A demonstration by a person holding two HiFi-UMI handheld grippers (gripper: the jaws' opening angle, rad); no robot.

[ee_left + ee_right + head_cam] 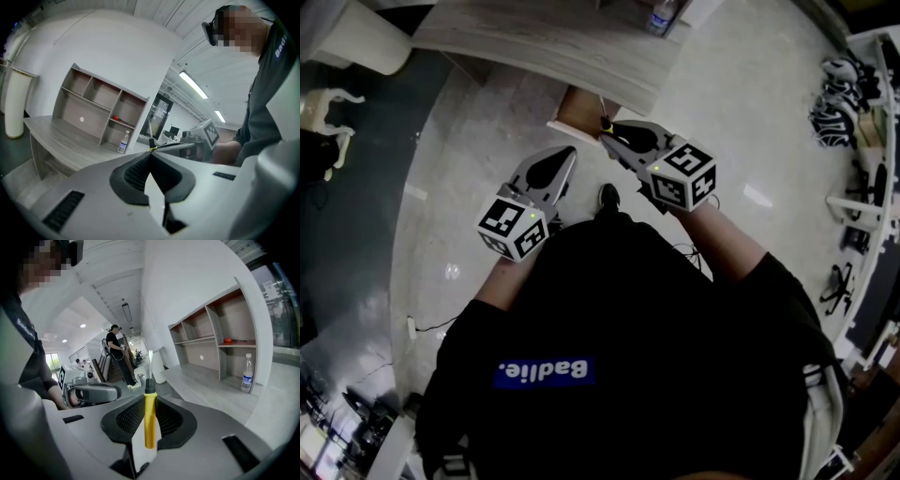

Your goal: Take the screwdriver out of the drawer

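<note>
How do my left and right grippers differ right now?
The left gripper has its jaws together, empty; the right gripper clamps the screwdriver by its yellow handle. In the head view the right gripper reaches farther forward than the left. Both point roughly forward.

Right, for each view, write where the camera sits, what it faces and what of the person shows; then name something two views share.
Head view: on the head, facing steeply down; forearms, left gripper, right gripper, shirt.
Left gripper view: on the left gripper, facing the shelf unit along shut fingers; person's torso.
Right gripper view: on the right gripper, facing along fingers clamping the screwdriver; sleeve.
Shared: both gripper views show the water bottle.
</note>
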